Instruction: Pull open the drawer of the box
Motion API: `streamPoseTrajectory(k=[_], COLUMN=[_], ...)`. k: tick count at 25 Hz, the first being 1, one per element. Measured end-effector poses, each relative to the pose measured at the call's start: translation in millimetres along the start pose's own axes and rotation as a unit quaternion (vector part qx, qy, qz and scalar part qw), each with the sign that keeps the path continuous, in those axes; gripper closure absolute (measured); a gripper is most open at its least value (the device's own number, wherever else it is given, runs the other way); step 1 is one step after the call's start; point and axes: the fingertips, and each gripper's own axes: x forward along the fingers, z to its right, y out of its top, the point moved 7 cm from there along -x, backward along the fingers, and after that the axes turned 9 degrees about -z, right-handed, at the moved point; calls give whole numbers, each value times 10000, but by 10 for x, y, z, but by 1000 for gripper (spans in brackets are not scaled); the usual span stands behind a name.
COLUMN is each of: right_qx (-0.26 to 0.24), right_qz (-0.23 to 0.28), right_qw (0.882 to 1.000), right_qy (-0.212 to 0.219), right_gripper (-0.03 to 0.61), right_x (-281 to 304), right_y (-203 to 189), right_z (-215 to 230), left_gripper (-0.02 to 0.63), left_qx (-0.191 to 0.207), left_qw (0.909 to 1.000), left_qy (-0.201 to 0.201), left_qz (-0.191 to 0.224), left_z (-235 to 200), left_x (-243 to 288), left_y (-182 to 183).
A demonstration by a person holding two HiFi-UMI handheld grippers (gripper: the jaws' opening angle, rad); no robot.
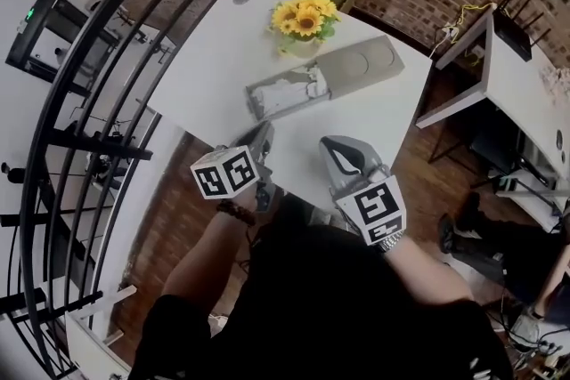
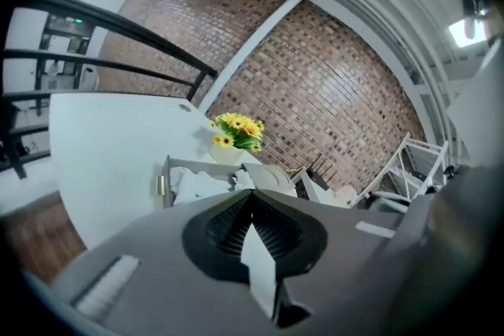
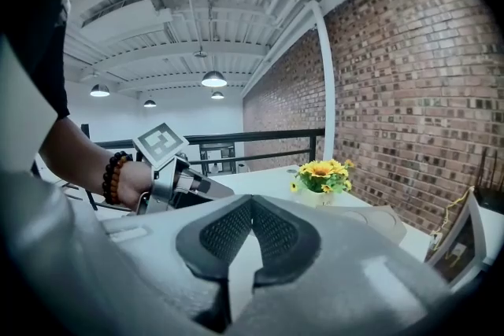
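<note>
The drawer [image 1: 283, 93] already stands well out of the grey box [image 1: 361, 65], so the pull looks done. Most of the remaining risk lies in going back to it. If the drawer were drawn further, it could slide clear of its shell and tip the crumpled white material [image 1: 287, 84] it holds onto the white tabletop [image 1: 218, 58]. The box seems light and the surface smooth, so a tug on the small pull tab [image 2: 160, 185] might drag the whole box instead of moving the drawer. The pot of sunflowers [image 1: 305, 16] sits just beside the box's far long side. A sideways shove there could knock it over.

Neither claw holds anything. The left claw [image 1: 264, 136] has its pads pressed together on nothing, and the right claw [image 1: 337, 147] looks closed and empty as well. Both are near the person at the table's near edge, apart from the box, so either would have to spread before taking the tab again.

The box lies flat near the middle of the tabletop. In the head view its long axis runs diagonally, from the drawer front at the lower left to the closed end at the upper right. The drawer opens along that axis towards the person's left side, and its open top faces up.
</note>
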Motion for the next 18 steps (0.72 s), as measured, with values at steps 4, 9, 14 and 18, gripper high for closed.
streamPoseTrajectory(k=[4,9,14,18], right_qx=[-24,-52,-95,-112], right_qz=[102,219,336,390], right_qw=[9999,9997,9993,9991], right_qy=[-49,-87,-92,-75], right_gripper=[586,586,586,586], right_x=[-123,-278,-378,-432], right_y=[-34,-31,-28,-44], right_z=[-13,-78,-126,-164], left_gripper=[600,600,600,600], left_qx=[993,1887,2343,2516], left_qw=[9950,9819,9719,9676], left_qy=[-37,-141,-196,-189], left_qz=[-34,-96,-102,-60], left_z=[436,872,1121,1234], left_x=[-96,-209,-250,-278], left_y=[-79,-219,-344,-424])
